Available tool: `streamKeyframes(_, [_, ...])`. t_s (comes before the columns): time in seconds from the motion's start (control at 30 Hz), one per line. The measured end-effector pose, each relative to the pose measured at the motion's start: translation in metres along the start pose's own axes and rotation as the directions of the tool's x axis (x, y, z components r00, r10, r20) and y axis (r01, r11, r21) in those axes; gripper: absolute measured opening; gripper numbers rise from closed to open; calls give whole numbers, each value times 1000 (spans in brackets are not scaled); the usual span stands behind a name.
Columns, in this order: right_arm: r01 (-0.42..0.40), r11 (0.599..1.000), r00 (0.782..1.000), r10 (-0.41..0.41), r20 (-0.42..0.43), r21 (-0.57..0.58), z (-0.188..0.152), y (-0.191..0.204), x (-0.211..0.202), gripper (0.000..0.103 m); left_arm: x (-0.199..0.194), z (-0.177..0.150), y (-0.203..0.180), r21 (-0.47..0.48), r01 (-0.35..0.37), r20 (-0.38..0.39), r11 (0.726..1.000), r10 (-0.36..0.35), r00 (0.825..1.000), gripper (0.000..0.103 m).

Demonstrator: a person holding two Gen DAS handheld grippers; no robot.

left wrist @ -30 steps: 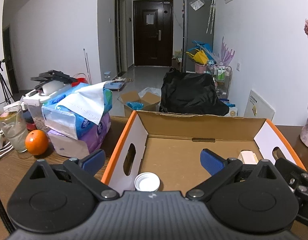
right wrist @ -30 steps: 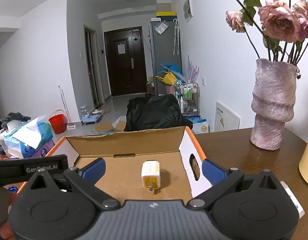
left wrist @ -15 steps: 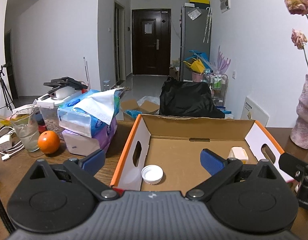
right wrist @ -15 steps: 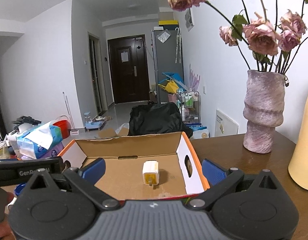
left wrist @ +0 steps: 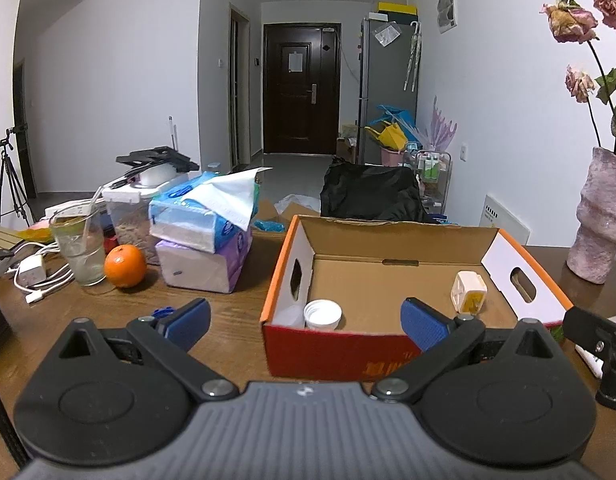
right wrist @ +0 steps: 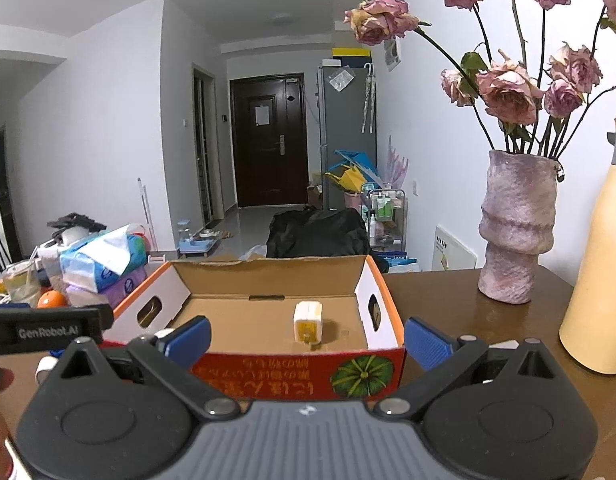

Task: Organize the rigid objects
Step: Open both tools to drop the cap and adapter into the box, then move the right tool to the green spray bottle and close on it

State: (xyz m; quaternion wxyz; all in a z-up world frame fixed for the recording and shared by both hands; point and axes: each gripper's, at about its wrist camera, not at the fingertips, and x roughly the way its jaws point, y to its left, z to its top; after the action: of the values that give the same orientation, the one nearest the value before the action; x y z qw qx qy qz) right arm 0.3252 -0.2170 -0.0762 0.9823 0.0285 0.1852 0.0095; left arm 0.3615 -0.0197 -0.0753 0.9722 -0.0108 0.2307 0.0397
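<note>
Both tongs, left (left wrist: 304, 322) and right (right wrist: 307, 338), gape empty before the box (left wrist: 391, 354); charger (right wrist: 307, 321) and cap (left wrist: 322, 314) lie inside.

The cardboard box (right wrist: 300, 372) is brown inside, orange-rimmed, red in front with a green pumpkin print. Inside it lie a white cap (left wrist: 322, 314) and a cream-and-yellow charger (left wrist: 469, 292).

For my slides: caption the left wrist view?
Open left gripper facing cardboard box holding a white cap and charger.
</note>
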Motion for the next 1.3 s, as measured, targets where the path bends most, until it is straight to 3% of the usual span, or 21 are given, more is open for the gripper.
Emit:
streamKeyframes(0.97, [45,998,999,-46,-13,-38,-45,-20,-92,103,-93,-50,21,36,21,-2,999,-21,1000,103])
streamKeyframes(1.3, [106,990,994,-109,-27,-95,-65,-42,-126,102,-123,-67,18,43,37,-27,998,-36,999,103])
